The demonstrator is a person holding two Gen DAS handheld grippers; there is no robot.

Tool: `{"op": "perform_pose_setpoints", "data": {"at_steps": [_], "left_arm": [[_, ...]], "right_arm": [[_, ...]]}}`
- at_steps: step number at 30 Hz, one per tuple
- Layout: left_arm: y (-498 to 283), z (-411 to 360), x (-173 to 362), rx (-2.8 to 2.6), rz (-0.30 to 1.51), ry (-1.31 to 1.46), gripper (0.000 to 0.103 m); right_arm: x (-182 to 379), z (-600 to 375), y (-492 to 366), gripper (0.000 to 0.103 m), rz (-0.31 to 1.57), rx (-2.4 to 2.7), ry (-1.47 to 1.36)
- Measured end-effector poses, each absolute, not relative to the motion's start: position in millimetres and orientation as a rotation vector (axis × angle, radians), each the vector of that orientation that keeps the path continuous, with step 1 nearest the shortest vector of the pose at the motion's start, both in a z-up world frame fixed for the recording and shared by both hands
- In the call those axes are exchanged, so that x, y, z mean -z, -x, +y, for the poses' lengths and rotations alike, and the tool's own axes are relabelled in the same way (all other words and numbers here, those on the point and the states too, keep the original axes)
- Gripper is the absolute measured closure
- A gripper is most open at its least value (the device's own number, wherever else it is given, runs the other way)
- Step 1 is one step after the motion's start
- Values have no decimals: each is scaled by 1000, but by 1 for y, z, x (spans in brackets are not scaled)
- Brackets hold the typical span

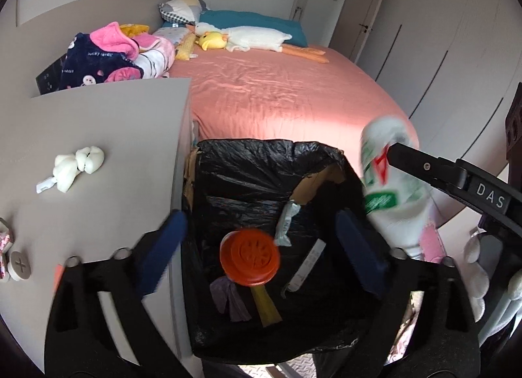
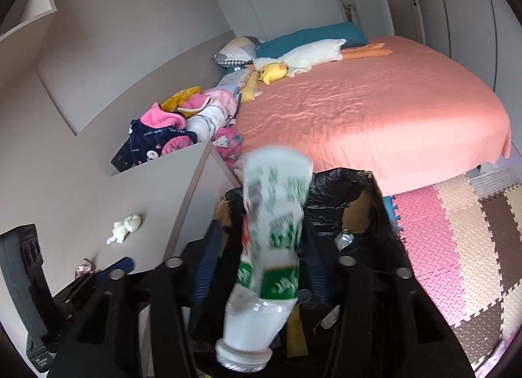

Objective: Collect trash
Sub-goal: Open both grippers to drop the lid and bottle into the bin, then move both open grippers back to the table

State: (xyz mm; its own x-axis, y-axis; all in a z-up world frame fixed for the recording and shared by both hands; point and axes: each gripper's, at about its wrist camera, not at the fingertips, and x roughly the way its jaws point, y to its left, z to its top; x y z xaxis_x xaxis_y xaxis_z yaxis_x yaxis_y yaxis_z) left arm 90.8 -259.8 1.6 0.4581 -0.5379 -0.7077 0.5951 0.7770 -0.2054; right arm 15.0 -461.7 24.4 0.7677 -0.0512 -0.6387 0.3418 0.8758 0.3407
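A cardboard bin lined with a black bag (image 1: 248,162) stands between the grey bedside top and the bed. My left gripper (image 1: 261,247) is open above it; a blurred orange round lid (image 1: 249,255) is in the air between the fingers, over the bin. My right gripper (image 2: 257,267) holds a white plastic bottle with a green label (image 2: 277,247) cap-down over the bin (image 2: 359,182); the bottle is blurred. The same bottle (image 1: 388,182) shows at the right in the left wrist view. A crumpled white tissue (image 1: 76,166) lies on the grey top (image 1: 98,117).
The bin holds a yellow strip (image 1: 267,306), a purple scrap (image 1: 228,299) and a clear wrapper (image 1: 287,221). A bed with a pink sheet (image 1: 277,91), plush toys and clothes lies behind. Foam floor mats (image 2: 456,247) lie to the right. Small items sit at the top's left edge (image 1: 19,265).
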Motion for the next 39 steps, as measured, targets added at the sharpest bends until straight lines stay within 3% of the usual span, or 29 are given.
{"op": "perform_pose_setpoints", "data": {"at_steps": [1,21,39], "left_arm": [[-89,-259,-4,703,828,-74,6],[-92,-236,-6,637,811,-81,6],[-98,-169,-1,479,806,-82,6]], "right_arm": [[-25,-462,-13,24,652,253,-455],[-20,-445,-18,24,661,222,-450],[-19,-393,-35,24,681,138,-404]]}}
